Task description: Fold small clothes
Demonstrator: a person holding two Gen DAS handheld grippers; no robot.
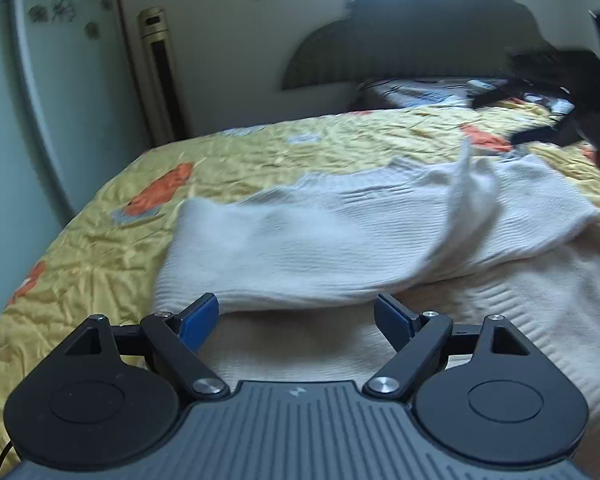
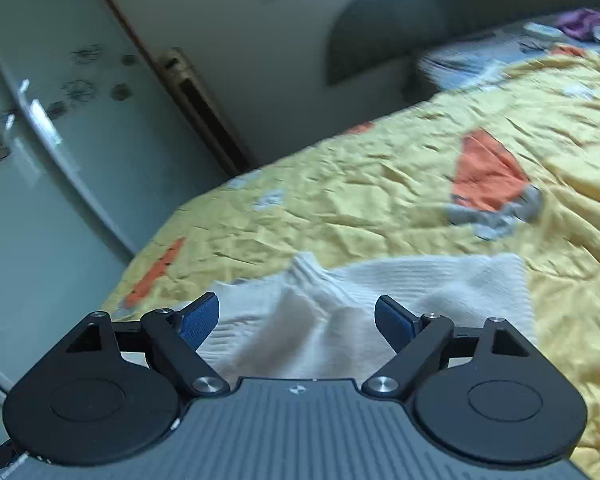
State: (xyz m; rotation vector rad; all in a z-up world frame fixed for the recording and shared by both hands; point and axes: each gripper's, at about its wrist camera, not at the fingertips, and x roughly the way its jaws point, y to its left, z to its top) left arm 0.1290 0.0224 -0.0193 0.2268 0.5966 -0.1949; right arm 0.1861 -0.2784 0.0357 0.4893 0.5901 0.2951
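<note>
A white ribbed knit garment [image 1: 320, 240] lies on the yellow bed cover [image 1: 100, 248], with a part folded over on top and a loose flap [image 1: 468, 200] raised and blurred. My left gripper [image 1: 296, 316] is open and empty, just above the near fold edge. In the right wrist view the same white garment [image 2: 400, 288] lies below my right gripper [image 2: 296, 316], which is open and empty above it. The other gripper shows dark and blurred at the upper right of the left wrist view [image 1: 572, 92].
The bed cover [image 2: 380, 192] is yellow with orange and grey patches [image 2: 488, 176]. A pale wardrobe door [image 1: 40, 80] and a tall gold floor unit [image 1: 160, 72] stand left of the bed. A dark headboard [image 1: 400, 40] and pillow [image 1: 420, 88] are at the far end.
</note>
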